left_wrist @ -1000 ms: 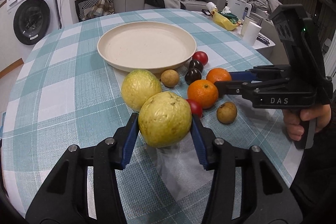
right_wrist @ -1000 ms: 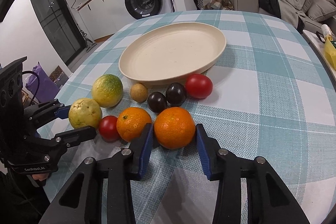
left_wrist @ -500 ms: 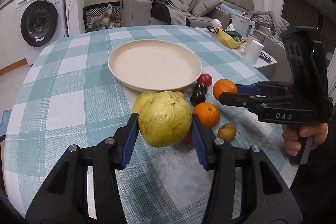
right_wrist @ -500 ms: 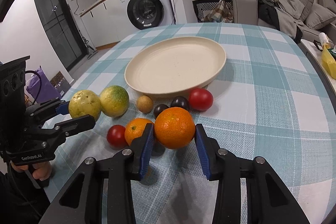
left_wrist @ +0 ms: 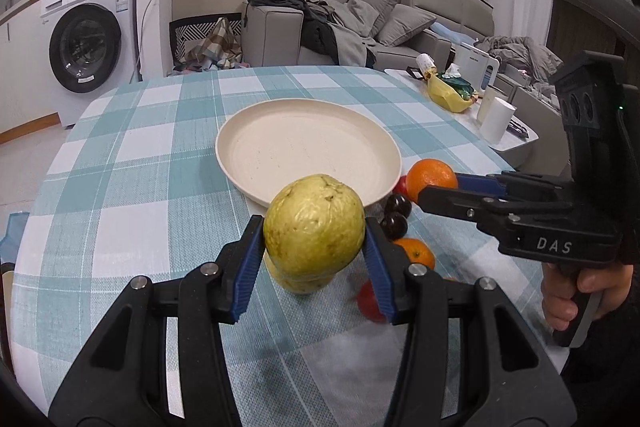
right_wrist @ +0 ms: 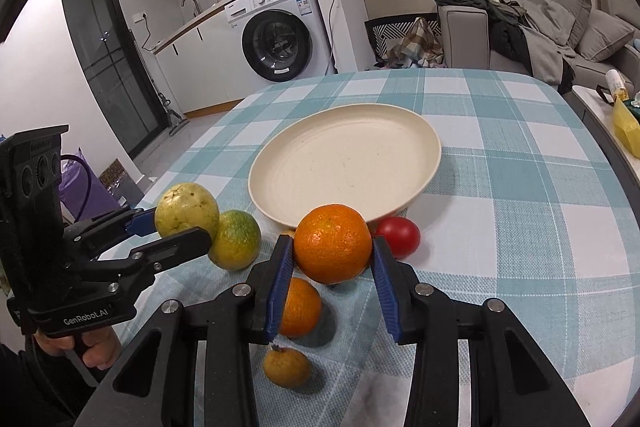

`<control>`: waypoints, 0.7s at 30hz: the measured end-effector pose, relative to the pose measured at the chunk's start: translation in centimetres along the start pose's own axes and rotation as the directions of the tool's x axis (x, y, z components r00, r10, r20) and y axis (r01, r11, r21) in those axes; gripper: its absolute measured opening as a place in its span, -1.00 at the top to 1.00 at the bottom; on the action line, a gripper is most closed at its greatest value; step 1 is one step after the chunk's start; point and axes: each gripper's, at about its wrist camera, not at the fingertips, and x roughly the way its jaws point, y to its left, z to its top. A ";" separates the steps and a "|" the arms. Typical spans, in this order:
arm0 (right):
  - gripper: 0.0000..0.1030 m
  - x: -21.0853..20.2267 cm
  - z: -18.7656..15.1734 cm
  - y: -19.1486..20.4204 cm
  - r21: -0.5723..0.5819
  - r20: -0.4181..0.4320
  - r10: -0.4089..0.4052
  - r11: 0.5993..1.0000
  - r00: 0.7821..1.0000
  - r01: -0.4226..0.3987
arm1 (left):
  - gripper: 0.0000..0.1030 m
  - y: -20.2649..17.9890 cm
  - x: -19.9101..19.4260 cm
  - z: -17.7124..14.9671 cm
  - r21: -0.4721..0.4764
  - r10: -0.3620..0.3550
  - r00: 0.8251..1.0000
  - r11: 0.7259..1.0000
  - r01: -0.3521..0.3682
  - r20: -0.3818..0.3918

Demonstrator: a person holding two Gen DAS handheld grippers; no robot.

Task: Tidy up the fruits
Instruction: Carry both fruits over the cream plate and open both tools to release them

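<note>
The left gripper (left_wrist: 314, 251) has its jaws clenched on a yellow-green guava (left_wrist: 314, 225), and the right gripper (right_wrist: 332, 283) has its jaws clenched on an orange (right_wrist: 333, 243). A second ago both fruits sat on the table (right_wrist: 520, 227) among the others; now both hang clear of the cloth, raised and carried toward the near rim of the cream plate (right_wrist: 434, 163), which holds nothing yet. So the pick-ups look done, and the placing step appears to come next.

Left behind near the table's front edge are a second guava (right_wrist: 234, 241), a second orange (right_wrist: 300, 307), a small brown fruit (right_wrist: 287, 367), a red tomato (right_wrist: 399, 237) against the plate's rim, another red fruit (left_wrist: 368, 303) and two dark plums (left_wrist: 396, 215).
</note>
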 end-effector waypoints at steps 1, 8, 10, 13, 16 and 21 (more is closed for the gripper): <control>0.22 0.1 0.2 0.0 0.005 0.001 0.005 1.000 1.000 -0.005 | 0.11 0.1 0.2 0.2 -0.001 0.002 1.000 1.000 -0.002 0.001; 0.22 0.8 1.3 -0.2 0.055 0.000 0.032 0.998 0.999 -0.032 | 0.11 -0.1 1.6 1.7 0.011 0.027 1.000 1.000 -0.027 0.011; 0.22 1.1 1.6 -0.3 0.057 0.001 0.029 0.998 1.000 -0.029 | 0.11 -0.1 2.0 2.1 0.014 0.032 0.999 0.999 -0.032 0.016; 0.22 1.4 2.0 -0.4 0.064 0.003 0.023 0.998 1.000 -0.023 | 0.11 0.1 2.7 2.7 0.006 0.031 0.999 0.999 -0.031 0.013; 0.22 1.7 2.2 -0.6 0.075 0.000 0.016 0.997 1.000 -0.016 | 0.11 0.3 3.6 3.0 0.000 0.030 1.000 1.000 -0.030 0.003; 0.22 2.2 2.5 -0.7 0.082 -0.006 0.010 0.997 1.000 -0.009 | 0.11 0.6 4.9 3.0 -0.005 0.038 0.999 0.999 -0.038 -0.014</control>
